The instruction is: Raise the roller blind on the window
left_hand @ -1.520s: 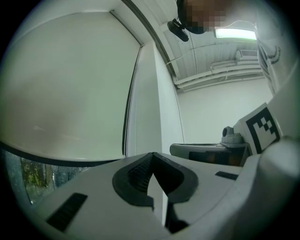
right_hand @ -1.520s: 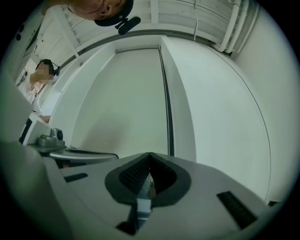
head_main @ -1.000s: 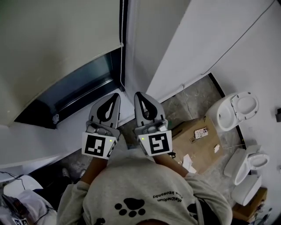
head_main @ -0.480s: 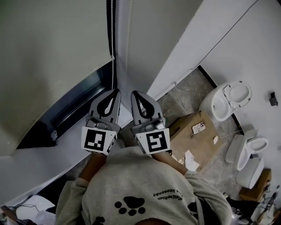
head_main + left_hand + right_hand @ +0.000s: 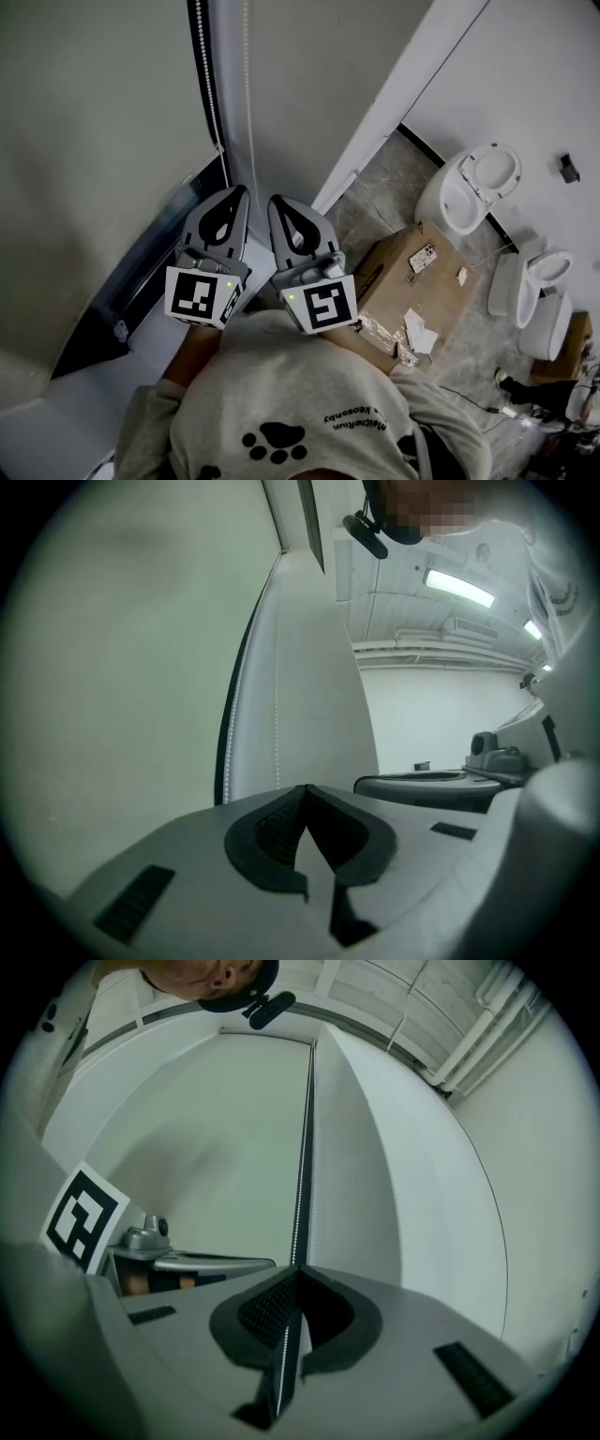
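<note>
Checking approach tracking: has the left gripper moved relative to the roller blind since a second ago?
Yes. In the head view the left gripper has moved forward, toward the bottom corner of the roller blind; the gap between them is clearly smaller.

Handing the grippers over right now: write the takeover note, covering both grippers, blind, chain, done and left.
Left gripper: jaws together, empty, beside the right one.
Right gripper: jaws together, empty; its tips point at the bead chain but are not clamped on it.
Roller blind: down over most of the window; dark glass shows below its bottom edge. The chain hangs at the blind's right edge, ahead of both grippers.
Done: nothing on the blind yet.
Left: open a gripper, clamp the chain, pull to raise the blind.
</note>
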`<control>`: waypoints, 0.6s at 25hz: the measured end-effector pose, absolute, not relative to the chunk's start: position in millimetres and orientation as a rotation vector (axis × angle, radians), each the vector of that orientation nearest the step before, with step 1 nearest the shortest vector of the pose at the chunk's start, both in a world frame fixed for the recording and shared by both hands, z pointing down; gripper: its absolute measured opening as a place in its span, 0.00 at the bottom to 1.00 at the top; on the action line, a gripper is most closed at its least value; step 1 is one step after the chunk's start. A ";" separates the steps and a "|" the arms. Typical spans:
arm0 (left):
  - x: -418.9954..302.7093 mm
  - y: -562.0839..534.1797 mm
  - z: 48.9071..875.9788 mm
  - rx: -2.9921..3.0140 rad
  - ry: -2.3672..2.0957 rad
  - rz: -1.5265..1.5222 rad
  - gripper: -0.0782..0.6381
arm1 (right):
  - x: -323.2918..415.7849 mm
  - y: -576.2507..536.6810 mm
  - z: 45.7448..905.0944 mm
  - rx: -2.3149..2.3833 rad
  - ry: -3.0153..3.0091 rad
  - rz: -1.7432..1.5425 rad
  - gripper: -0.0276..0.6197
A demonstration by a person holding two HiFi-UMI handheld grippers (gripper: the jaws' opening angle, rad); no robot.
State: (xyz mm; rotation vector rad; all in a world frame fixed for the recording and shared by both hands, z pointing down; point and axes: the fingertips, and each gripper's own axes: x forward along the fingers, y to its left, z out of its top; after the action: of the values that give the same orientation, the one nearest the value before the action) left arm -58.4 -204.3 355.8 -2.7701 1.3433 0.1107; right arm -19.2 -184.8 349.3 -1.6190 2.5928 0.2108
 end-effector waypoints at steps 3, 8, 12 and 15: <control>-58.8 -214.2 356.1 -2.792 1.309 0.120 0.12 | -22.2 -191.2 348.7 -1.663 2.578 0.219 0.05; -56.4 -224.3 361.2 -2.807 1.307 0.070 0.12 | -22.4 -195.7 351.5 -1.687 2.578 0.218 0.05; -56.7 -236.1 354.3 -2.783 1.298 0.064 0.12 | -23.2 -203.1 348.4 -1.693 2.575 0.216 0.05; -54.0 -244.3 353.9 -2.795 1.267 0.050 0.14 | -24.8 -205.7 349.5 -1.686 2.587 0.230 0.05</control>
State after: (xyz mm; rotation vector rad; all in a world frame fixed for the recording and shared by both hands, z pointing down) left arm -54.0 -244.3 353.9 -2.7955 1.2674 0.0505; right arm -24.8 -205.7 349.5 -1.6856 2.5869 0.2295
